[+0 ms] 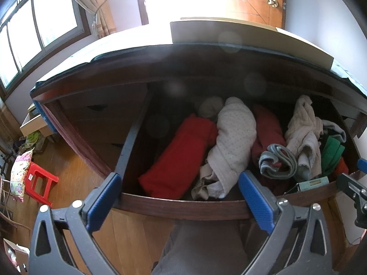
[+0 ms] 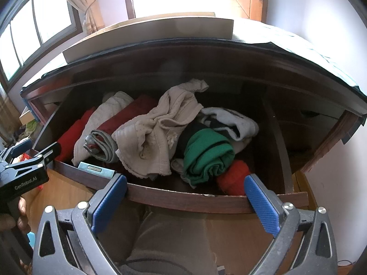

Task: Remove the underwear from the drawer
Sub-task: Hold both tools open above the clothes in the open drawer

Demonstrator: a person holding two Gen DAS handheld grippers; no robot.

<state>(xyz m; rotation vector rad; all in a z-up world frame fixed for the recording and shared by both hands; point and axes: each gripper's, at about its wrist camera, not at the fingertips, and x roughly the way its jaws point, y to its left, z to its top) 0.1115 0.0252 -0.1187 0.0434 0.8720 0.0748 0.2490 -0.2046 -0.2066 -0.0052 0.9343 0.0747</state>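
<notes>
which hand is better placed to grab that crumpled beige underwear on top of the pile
Right, probably. In the right wrist view the beige underwear lies just past the drawer's front edge, between the open right tool fingers. The left tool, also open, faces the red roll further left.

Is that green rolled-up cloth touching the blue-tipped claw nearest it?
Apart. The right wrist view shows the green roll lying inside the drawer, while the open right gripper hangs outside its front wall.

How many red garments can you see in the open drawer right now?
3: a bright red folded garment at the left, a dark red rolled garment mid-drawer, and a small red-orange roll at the front right beside the green roll. Others may lie hidden underneath.
</notes>
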